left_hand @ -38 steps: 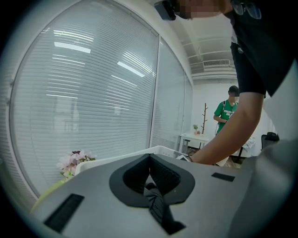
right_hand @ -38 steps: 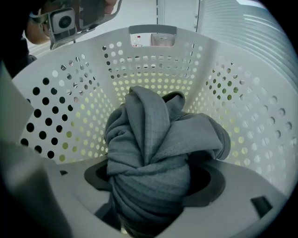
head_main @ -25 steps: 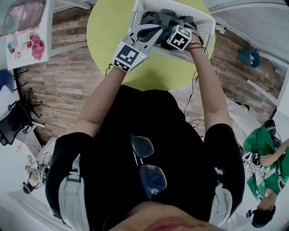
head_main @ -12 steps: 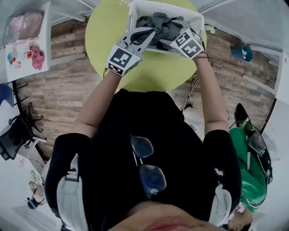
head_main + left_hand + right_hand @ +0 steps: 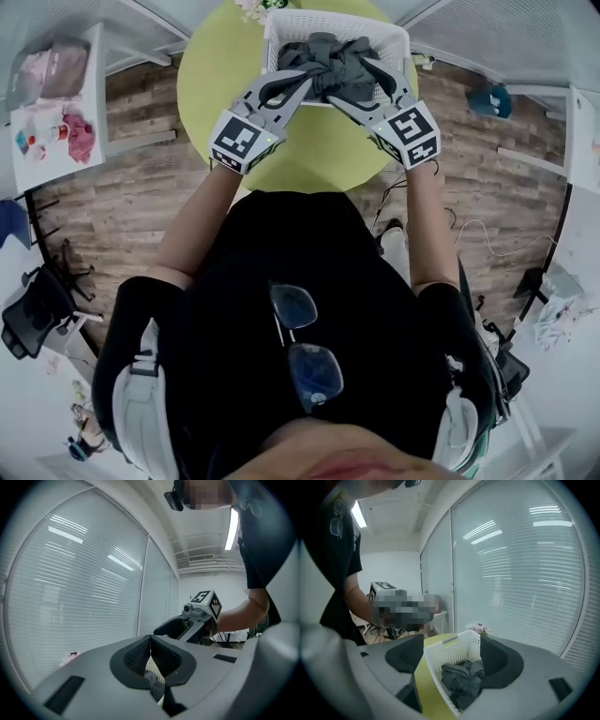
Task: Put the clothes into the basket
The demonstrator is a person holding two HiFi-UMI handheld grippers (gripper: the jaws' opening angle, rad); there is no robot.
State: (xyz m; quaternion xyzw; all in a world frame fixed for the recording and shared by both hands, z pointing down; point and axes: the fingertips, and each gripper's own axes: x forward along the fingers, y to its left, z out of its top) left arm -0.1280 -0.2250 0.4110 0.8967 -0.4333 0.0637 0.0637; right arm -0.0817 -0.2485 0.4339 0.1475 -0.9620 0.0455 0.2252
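Risk first, nearest out. The left gripper (image 5: 151, 653) hangs at the near rim of the basket (image 5: 273, 45), tips against the grey clothes (image 5: 330, 58). If a fold is caught in it, pulling away would drag the bundle over the near wall onto the table (image 5: 319, 155). The basket looks like light mesh plastic, so a snagged pull could also tilt or slide it. The bundle is bunched, not pressed down; from the head view it looks close to rim height, so a loose end could slump over the side.

Claws:
- left: closed, pads meeting along one line in its own view. No cloth shows at that line. There's a dark strip lower in the gap; can't tell if it's fabric.
- right gripper (image 5: 454, 663): near full spread, jaws have just eased in slightly. Nothing sits between the pads. Basket and clothes are framed between the jaws but lie beyond the tips, no contact. It hangs over the near right of the basket.

The clothes are all inside the basket, on the far half of the round table. Small flowers (image 5: 478, 628) stand just past its far rim. Task looks about done.
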